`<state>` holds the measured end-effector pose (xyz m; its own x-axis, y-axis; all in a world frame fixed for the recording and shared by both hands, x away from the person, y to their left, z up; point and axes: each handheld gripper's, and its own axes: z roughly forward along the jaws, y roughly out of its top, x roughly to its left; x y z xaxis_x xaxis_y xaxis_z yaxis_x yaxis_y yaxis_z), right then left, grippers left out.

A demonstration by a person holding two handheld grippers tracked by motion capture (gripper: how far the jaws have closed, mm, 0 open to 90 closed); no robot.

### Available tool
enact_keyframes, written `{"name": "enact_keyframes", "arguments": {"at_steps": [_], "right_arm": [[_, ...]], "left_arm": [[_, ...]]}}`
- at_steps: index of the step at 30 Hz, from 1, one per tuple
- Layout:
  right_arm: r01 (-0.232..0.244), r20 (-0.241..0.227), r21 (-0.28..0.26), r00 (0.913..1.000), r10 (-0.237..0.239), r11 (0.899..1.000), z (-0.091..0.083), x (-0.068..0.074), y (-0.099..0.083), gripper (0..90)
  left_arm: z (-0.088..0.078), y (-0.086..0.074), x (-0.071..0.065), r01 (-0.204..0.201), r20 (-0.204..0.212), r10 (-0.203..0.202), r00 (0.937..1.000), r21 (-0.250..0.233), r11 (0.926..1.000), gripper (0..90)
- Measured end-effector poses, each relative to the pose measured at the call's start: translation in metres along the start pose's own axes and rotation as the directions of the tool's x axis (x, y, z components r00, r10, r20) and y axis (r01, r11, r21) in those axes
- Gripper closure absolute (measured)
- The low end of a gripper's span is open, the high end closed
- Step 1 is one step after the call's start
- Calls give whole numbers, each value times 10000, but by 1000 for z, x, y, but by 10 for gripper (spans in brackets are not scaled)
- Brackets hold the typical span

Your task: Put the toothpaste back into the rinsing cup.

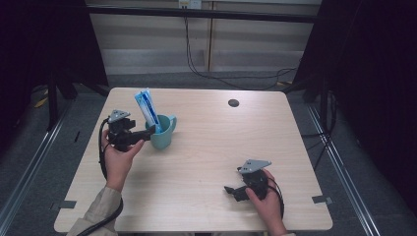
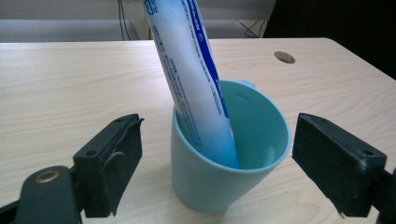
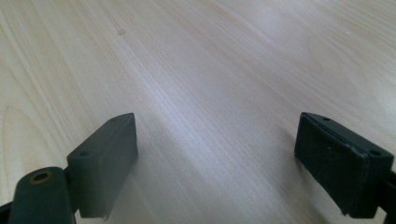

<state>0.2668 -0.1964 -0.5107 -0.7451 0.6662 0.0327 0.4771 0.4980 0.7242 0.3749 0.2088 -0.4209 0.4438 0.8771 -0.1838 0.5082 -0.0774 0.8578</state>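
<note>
Left gripper [image 2: 217, 158] stands wide, jaws either side of the cup [image 2: 229, 154], not touching. Tube [image 2: 194, 74] leans inside the cup, on the table [image 1: 206, 147] left. Right gripper [image 3: 217, 163] is wide, empty, over bare table. Risk: an off-centre squeeze likely tips the top-heavy cup.

Markings on the tube standing in the cup.
The white-and-blue tube [image 2: 194, 79] carries fine print beside its blue band, probably product text, too small and blurred to read; no other lettering is legible.
</note>
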Motion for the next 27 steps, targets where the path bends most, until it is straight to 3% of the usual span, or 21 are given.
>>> {"name": "enact_keyframes", "arguments": {"at_steps": [11, 19, 27], "right_arm": [[2, 1, 2, 10000, -2, 10000, 0, 0, 0, 128], [1, 3, 3, 10000, -1, 10000, 0, 0, 0, 128], [-5, 5, 4, 10000, 5, 10000, 0, 0, 0, 128]], "left_arm": [[-12, -12, -5, -284, 187, 285, 9994, -95, 9996, 154], [-16, -27, -5, -155, 281, 159, 9995, -125, 9998, 157], [-16, -44, -7, -287, 415, 281, 9987, 136, 9995, 157]]}}
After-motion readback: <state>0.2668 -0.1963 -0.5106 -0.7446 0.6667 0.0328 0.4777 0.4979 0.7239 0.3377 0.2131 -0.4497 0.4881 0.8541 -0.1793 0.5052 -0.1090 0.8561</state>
